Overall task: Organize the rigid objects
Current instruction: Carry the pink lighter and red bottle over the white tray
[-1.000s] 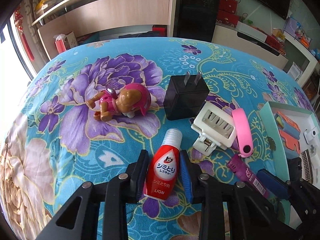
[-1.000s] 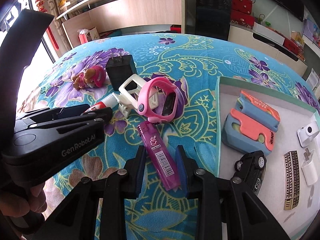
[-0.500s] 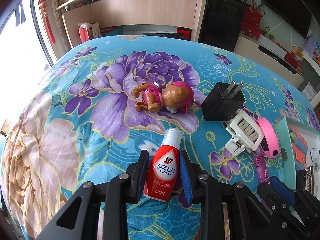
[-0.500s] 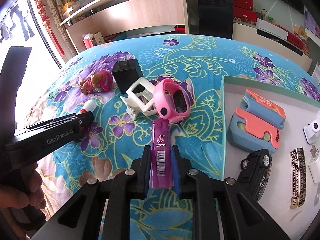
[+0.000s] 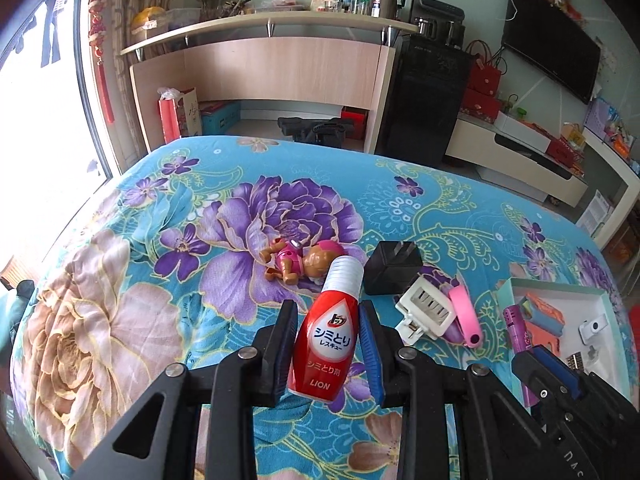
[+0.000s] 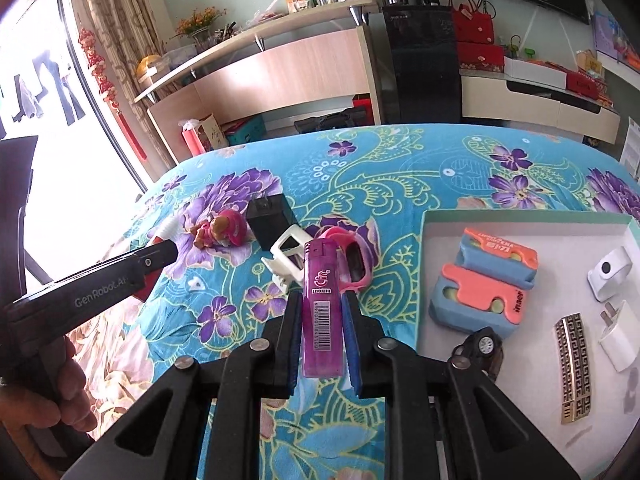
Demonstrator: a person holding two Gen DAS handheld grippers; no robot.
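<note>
My left gripper is shut on a red LION bottle with a white cap, held above the floral bedspread. My right gripper is shut on a purple lighter, also lifted off the cloth. The lighter and right gripper show at the right of the left wrist view. On the bed lie a pink toy puppy, a black plug adapter, a white hair clip and a pink ring-shaped toy.
A teal-rimmed white tray at the right holds two blue-and-coral blocks, a black toy car, a gold patterned clip and white chargers. Shelves, a black cabinet and a TV stand beyond the bed.
Both grippers have lifted and tilted up with their objects. The right gripper closed on the lighter and raised it; the bottle rose off the bedspread.
</note>
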